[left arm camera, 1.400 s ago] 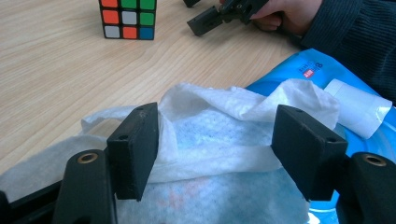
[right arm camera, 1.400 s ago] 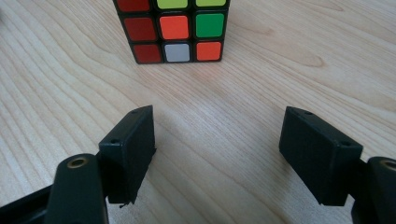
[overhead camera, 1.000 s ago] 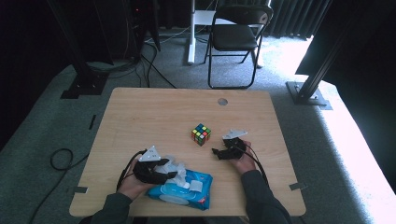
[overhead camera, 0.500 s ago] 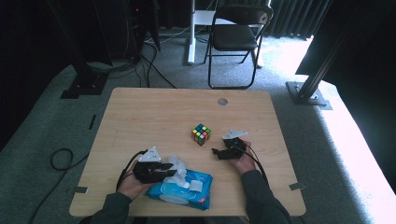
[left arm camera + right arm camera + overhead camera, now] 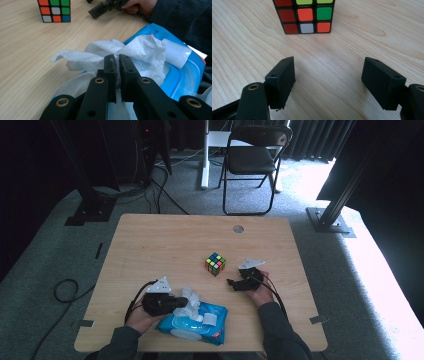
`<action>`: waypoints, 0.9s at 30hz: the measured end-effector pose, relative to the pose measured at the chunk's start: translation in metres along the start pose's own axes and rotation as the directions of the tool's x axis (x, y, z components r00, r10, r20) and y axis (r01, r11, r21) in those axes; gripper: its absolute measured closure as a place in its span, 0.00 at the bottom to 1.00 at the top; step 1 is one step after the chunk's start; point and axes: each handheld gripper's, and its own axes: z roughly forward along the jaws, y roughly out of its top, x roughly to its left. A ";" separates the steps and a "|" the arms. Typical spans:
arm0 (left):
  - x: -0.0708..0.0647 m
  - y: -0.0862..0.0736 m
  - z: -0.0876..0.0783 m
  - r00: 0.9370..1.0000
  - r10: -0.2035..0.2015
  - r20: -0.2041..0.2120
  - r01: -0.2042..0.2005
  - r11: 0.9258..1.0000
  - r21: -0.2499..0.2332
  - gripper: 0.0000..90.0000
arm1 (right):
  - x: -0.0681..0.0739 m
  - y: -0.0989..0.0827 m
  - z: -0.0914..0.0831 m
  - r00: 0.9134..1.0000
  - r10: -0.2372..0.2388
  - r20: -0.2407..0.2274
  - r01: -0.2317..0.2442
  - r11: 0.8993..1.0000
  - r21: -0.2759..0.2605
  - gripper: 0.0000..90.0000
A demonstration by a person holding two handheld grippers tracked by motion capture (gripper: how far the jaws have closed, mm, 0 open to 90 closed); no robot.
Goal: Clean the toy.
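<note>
A crumpled white wipe (image 5: 140, 47) sticks out of the blue wipe pack (image 5: 185, 80) at the table's near edge. My left gripper (image 5: 117, 57) has just been closing, and its pads now pinch a fold of the wipe. From above, the left gripper (image 5: 186, 304) lies at the pack's (image 5: 200, 327) left end, with the wipe (image 5: 192, 301) bunched at its tips. A colourful puzzle cube (image 5: 215, 264) stands mid-table. My right gripper (image 5: 232, 284) rests just right of it, pointing at it. In its own view the right gripper (image 5: 329, 72) stands open over bare wood, the cube (image 5: 305, 16) a little beyond.
The wooden table (image 5: 165, 240) has a round cable hole (image 5: 238, 228) near its far edge. A folding chair (image 5: 252, 162) stands behind the table. A person's sleeved forearms (image 5: 272, 330) come in from the near edge.
The left gripper's jaws have closed on the wipe. Both hands have stayed where they were, and the cube and pack have not moved.
</note>
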 end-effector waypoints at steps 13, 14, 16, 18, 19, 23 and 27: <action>0.008 0.001 -0.008 0.985 -0.026 -0.169 0.018 0.999 -0.047 0.97 | 0.000 0.000 0.000 1.000 0.000 0.000 0.000 1.000 0.000 0.29; 0.009 0.002 -0.009 0.985 -0.026 -0.172 0.018 0.999 -0.048 0.97 | 0.000 0.000 0.000 1.000 0.000 0.000 0.000 1.000 0.000 0.29; 0.010 0.002 -0.009 0.983 -0.032 -0.180 0.022 0.998 -0.058 0.97 | 0.000 0.000 0.000 1.000 0.000 0.000 0.000 1.000 0.000 0.29; 0.012 0.003 -0.009 0.982 -0.039 -0.182 0.028 0.998 -0.065 0.97 | 0.000 0.000 0.000 1.000 0.000 0.000 0.000 1.000 0.000 0.29; 0.013 0.003 -0.009 0.982 -0.040 -0.186 0.028 0.997 -0.066 0.97 | 0.000 0.000 0.000 1.000 0.000 0.000 0.000 1.000 0.000 0.29; 0.016 0.004 -0.010 0.979 -0.046 -0.197 0.032 0.997 -0.075 0.97 | 0.000 0.000 0.000 1.000 -0.001 0.000 0.001 1.000 0.000 0.29; 0.020 0.006 -0.012 0.976 -0.055 -0.209 0.037 0.995 -0.089 0.97 | 0.000 0.000 0.000 1.000 -0.001 0.000 0.001 1.000 0.000 0.29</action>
